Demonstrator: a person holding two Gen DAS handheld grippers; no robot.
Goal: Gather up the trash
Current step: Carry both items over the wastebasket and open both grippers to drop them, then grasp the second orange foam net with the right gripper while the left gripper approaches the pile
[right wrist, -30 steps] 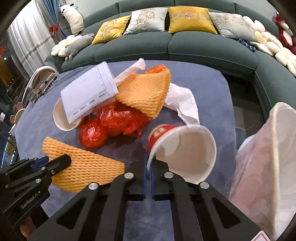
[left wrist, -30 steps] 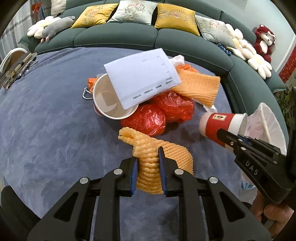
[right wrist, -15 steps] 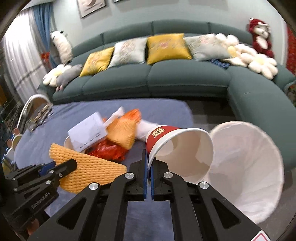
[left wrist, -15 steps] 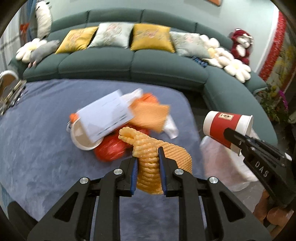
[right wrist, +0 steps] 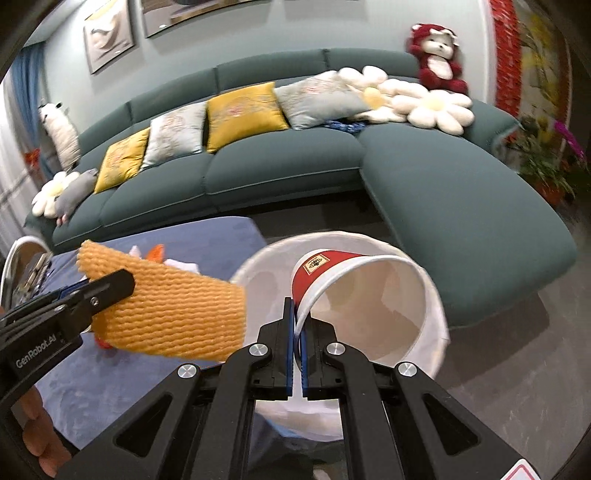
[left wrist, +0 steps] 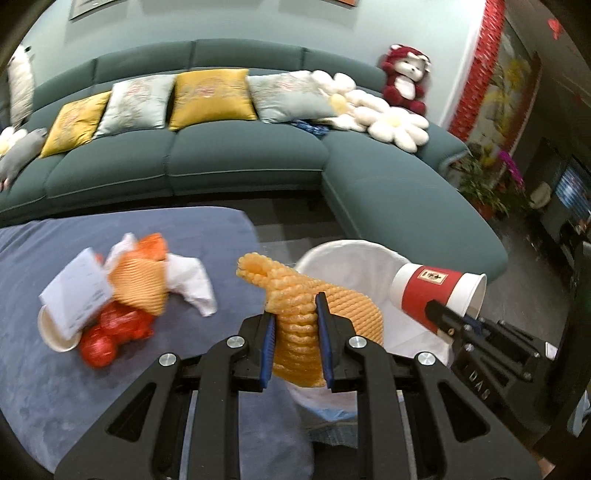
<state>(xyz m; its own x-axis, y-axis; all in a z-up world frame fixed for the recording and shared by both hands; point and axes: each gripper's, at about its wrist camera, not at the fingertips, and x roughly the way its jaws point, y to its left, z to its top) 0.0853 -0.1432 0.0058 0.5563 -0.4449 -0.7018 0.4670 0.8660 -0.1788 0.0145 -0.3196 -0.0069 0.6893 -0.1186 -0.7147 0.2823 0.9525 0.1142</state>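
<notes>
The right tool (right wrist: 297, 325) pinches the red paper cup's (right wrist: 332, 273) rim (mouth toward the camera) over the white-lined bin (right wrist: 436, 314).

We see the white-lined bin (right wrist: 437, 295) mouth open below us, its rim unobstructed. The trash pile (left wrist: 122, 291) sits well left on the counter (left wrist: 44, 387); the sofa (right wrist: 461, 229) stands beyond the bin.

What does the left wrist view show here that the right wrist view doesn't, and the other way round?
Only the left wrist view shows the leftover pile: paper, red bags and a bowl. Only the right wrist view looks into the cup's open mouth and shows wall pictures. Both show the foam net in the left tongs, the cup in the right tongs, and the bin.
</notes>
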